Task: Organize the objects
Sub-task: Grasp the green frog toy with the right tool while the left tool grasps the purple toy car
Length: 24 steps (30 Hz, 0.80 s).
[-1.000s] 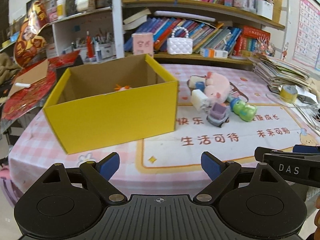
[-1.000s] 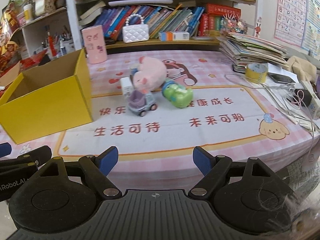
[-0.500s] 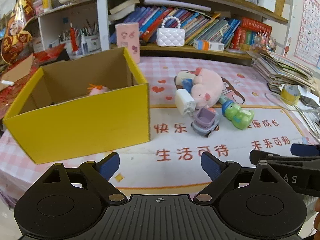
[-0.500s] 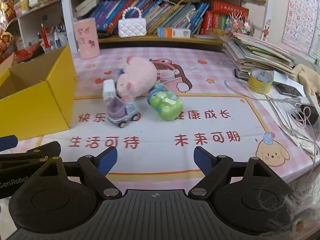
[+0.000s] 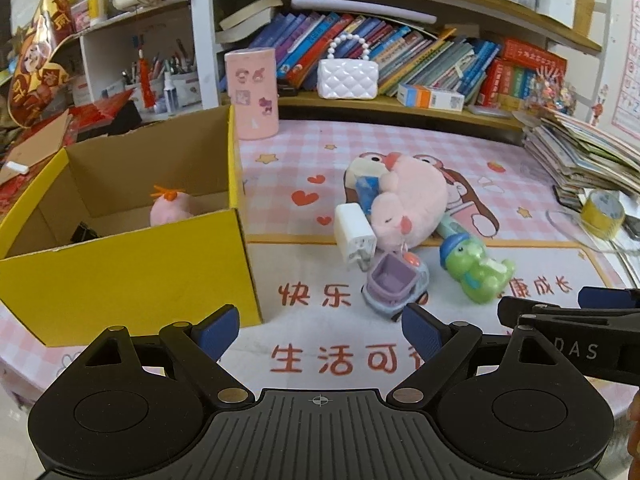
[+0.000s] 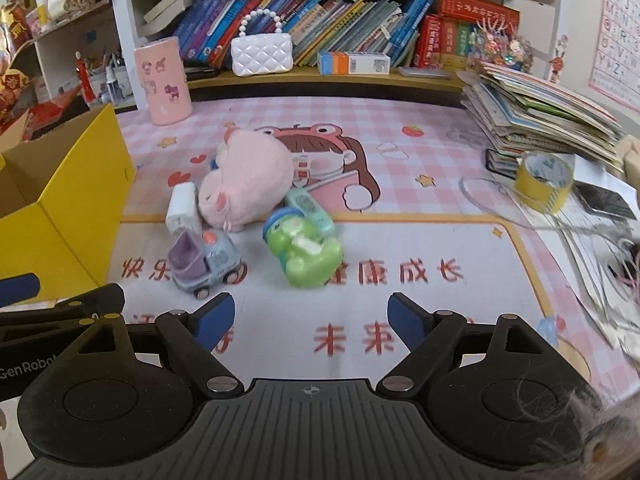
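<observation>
Both tools, left [image 5: 320, 330] and right [image 6: 310, 318], spread, now nearer the purple plastic toy truck [image 6: 202, 264]; yellow cardboard box [image 5: 132, 276] edges the left.

One yellow box [image 5: 132, 276]; two plush toys [image 6: 244, 184]; one truck [image 6: 204, 260]; one charger [image 5: 354, 236].

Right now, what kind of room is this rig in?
Probably a child's study or playroom at home: packed bookshelves, an alphabet chart on the wall, and toys like a plush pig on a cartoon tablecloth.
</observation>
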{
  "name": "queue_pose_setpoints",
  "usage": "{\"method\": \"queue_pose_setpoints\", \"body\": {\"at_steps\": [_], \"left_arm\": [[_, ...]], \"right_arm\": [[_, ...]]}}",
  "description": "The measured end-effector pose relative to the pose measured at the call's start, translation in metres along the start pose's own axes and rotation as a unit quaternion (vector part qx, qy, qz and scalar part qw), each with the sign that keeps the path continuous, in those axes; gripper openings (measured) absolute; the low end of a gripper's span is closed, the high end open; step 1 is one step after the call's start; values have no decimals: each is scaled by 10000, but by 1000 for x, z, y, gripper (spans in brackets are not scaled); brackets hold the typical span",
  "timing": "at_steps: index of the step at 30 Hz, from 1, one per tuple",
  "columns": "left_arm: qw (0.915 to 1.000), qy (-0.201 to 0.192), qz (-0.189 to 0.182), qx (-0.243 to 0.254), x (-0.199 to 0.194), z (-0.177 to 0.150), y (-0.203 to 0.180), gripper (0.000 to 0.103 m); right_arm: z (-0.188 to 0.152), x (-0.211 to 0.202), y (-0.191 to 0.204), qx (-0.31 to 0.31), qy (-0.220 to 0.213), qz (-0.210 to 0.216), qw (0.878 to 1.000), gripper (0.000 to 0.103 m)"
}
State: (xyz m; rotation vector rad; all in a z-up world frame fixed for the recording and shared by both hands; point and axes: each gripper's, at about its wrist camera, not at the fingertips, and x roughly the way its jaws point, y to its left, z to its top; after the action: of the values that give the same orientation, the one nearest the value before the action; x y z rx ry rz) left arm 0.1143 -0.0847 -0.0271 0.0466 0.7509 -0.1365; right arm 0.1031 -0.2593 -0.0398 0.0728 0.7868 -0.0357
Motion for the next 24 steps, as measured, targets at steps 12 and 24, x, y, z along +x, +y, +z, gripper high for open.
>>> {"method": "queue_pose_setpoints", "body": {"at_steps": [12, 24], "left_arm": [[9990, 56, 379, -228, 15, 10, -20, 89], [9971, 170, 569, -486, 27, 15, -27, 89]], "right_arm": [[22, 40, -18, -346, 209, 621, 9972, 75], [38, 101, -18, -1218, 703, 1112, 9838, 48]]}}
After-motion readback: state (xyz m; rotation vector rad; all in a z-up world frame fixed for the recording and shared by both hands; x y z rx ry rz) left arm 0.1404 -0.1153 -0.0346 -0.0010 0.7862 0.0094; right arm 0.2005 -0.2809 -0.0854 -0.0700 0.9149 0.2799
